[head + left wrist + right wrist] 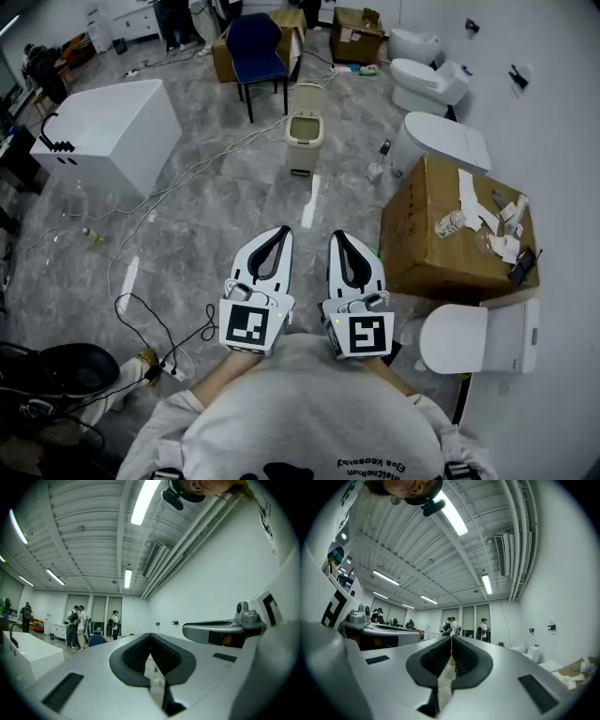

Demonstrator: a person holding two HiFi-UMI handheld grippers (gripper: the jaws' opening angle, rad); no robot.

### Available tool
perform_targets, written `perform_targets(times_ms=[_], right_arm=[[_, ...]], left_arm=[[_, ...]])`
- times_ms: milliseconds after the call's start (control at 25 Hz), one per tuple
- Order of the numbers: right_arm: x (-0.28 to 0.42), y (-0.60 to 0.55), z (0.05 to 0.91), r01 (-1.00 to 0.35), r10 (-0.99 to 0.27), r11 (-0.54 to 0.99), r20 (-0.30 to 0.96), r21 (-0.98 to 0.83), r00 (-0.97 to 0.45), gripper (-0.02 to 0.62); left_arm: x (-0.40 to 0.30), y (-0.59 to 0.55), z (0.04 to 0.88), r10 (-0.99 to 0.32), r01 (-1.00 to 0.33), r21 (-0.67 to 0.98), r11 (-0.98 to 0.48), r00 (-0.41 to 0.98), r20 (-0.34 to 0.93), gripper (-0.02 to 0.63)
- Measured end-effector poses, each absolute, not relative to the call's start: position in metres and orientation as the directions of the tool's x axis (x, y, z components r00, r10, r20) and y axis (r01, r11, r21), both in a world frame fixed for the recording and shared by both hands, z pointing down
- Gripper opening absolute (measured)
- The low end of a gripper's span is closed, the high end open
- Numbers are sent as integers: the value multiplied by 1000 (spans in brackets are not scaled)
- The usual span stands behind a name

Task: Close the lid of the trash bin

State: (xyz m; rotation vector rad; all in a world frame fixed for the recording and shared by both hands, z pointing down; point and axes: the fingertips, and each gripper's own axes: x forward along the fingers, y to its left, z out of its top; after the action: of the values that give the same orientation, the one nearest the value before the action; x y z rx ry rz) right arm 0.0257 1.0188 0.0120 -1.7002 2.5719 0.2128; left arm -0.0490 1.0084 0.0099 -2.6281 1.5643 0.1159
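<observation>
A beige trash bin (pixel 305 139) stands on the grey floor well ahead of me, its lid (pixel 307 98) tipped up at the back and the inside showing. My left gripper (pixel 282 229) and right gripper (pixel 336 234) are held side by side close to my chest, both shut with nothing between the tips, far short of the bin. In the left gripper view the left gripper (pixel 150 635) points roughly level across the room with its tips together. The right gripper (pixel 451 637) looks the same in the right gripper view. The bin is hidden in both gripper views.
A large cardboard box (pixel 457 234) with scraps on top sits at my right, next to white toilets (pixel 476 339) (pixel 427 86). A white bathtub (pixel 108 131) stands at the left, a blue chair (pixel 258 52) behind the bin. Cables (pixel 155 328) trail over the floor. People (pixel 75 626) stand at the far end.
</observation>
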Motion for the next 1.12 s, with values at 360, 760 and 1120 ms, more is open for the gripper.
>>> perform_targets(times_ms=[360,760,1120], right_arm=[[47,987,19,-916,-910,399,-107,48,-402,34],[54,903,18,-927,-919,369,-124,68,-375,34],[39,781,24,-942,-941,320,-79,95,-328,34]], left_arm=[[-36,973,15,-880,-883,-41,-467,468,-76,20],[-31,885,29,-867,-867,-63,-495,497,-31,20],[-44,762,34,-832,-831,-59,-554,554,5,20]])
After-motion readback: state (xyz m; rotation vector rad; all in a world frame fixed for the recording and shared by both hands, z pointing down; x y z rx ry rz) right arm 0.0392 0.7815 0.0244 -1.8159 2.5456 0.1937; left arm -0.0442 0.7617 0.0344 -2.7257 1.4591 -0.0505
